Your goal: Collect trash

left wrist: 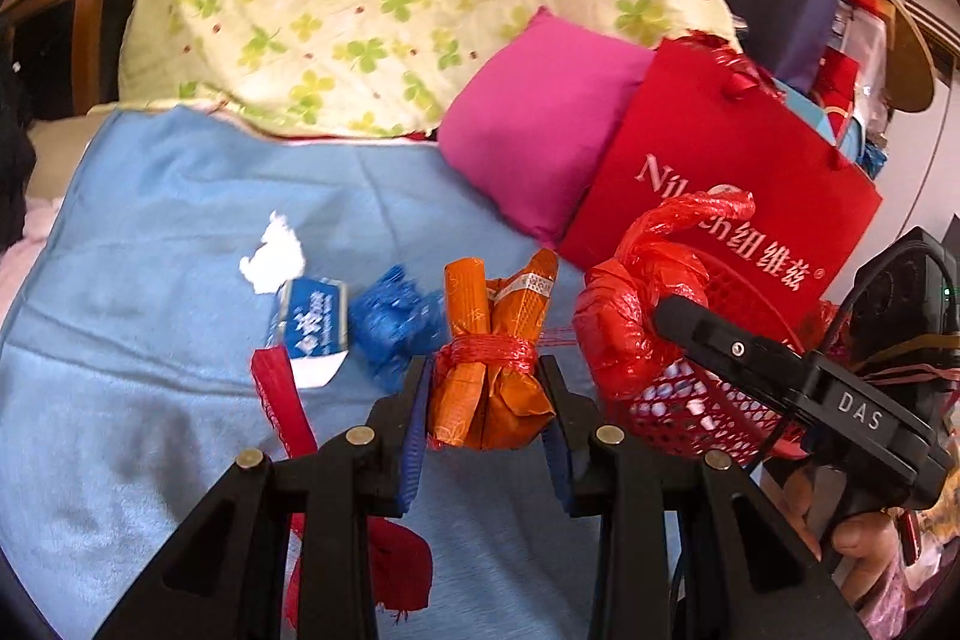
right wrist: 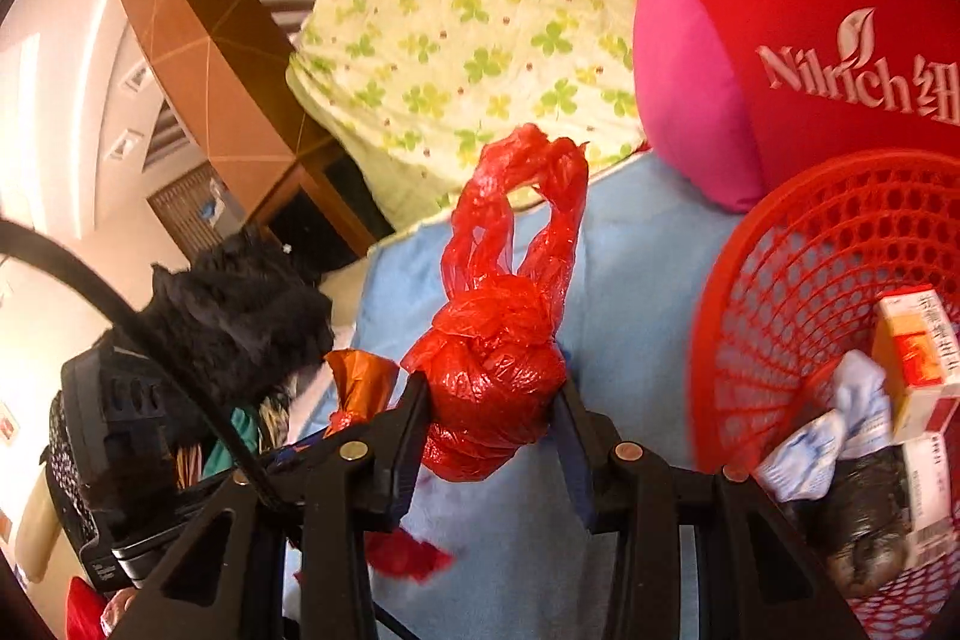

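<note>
Left wrist view: left hand-held gripper (left wrist: 487, 382) grasps the orange bundle (left wrist: 493, 358) on the blue cloth (left wrist: 150, 280); right hand-held gripper (right wrist: 493, 409) clenches the red bag (right wrist: 492, 376) beside the basket (right wrist: 798, 268)

Orange bundle (left wrist: 492, 358): crinkled orange wrappers rolled together, tied round the middle with red string, lying on the blue blanket (left wrist: 180, 232) between the left tool's (left wrist: 487, 388) fingers.
Red plastic bag (right wrist: 495, 388): knotted into a ball, two twisted loops standing up, pinched between the right tool's (right wrist: 495, 424) fingers, held above the blanket just beside the basket.
Red basket (right wrist: 780, 268): perforated plastic, tipped toward the camera; holds a red-and-white carton (right wrist: 918, 358), crumpled pale paper and something dark.
Blue crumpled wrapper (left wrist: 393, 319): on the blanket, left of the orange bundle.
Blue-and-white packet (left wrist: 315, 325): flat, beside the blue wrapper.
White tissue (left wrist: 273, 253): crumpled, just behind the packet.
Red strip (left wrist: 282, 400): lying flat, near the left tool.
</note>
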A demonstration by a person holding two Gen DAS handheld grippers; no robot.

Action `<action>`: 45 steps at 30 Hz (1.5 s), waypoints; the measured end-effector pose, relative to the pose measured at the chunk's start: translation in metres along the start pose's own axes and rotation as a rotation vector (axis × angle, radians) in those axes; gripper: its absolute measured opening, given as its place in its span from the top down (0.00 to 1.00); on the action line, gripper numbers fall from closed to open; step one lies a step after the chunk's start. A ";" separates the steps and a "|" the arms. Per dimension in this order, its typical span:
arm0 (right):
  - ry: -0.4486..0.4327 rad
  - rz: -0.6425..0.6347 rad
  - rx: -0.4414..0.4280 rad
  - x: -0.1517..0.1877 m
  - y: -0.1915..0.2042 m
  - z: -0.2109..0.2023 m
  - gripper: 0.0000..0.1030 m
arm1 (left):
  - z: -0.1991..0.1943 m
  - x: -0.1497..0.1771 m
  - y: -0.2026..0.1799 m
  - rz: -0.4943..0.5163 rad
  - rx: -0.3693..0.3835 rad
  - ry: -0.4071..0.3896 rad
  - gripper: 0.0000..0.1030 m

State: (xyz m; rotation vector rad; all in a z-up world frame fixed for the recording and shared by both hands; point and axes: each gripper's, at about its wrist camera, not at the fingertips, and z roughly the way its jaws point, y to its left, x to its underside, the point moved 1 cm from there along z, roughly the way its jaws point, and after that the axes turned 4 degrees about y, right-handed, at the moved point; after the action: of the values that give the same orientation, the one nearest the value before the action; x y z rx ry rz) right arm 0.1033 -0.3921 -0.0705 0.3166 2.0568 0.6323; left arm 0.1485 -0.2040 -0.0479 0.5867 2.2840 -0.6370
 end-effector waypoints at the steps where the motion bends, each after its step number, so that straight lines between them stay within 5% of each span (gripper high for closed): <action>1: -0.015 0.003 0.002 -0.002 -0.002 -0.004 0.59 | -0.001 -0.002 -0.003 0.004 0.004 -0.006 0.65; 12: -0.097 0.043 -0.001 -0.010 -0.026 -0.038 0.59 | 0.011 0.001 0.014 -0.089 0.008 0.040 0.65; 21: -0.124 0.054 -0.005 -0.016 -0.030 -0.045 0.59 | -0.009 -0.014 0.005 -0.061 0.091 -0.037 0.61; 26: -0.132 0.059 -0.001 -0.014 -0.031 -0.048 0.59 | -0.003 -0.013 0.015 -0.085 0.047 -0.022 0.61; 30: -0.142 0.072 -0.002 -0.015 -0.036 -0.052 0.59 | 0.009 -0.007 0.040 -0.105 -0.023 0.001 0.38; 36: -0.151 0.066 -0.006 -0.015 -0.034 -0.053 0.58 | 0.013 0.011 0.103 -0.304 -0.025 0.054 0.38; 41: -0.151 0.028 -0.004 -0.014 -0.021 -0.048 0.58 | -0.013 0.013 0.127 -0.349 -0.042 -0.026 0.26; 45: -0.165 -0.043 0.000 -0.011 -0.003 -0.045 0.58 | -0.017 0.019 0.141 -0.368 -0.049 -0.005 0.20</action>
State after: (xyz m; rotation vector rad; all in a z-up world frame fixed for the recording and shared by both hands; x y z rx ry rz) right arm 0.0710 -0.4137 -0.0443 0.3129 1.9009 0.5616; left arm 0.2077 -0.0800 -0.0893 0.1382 2.4155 -0.7509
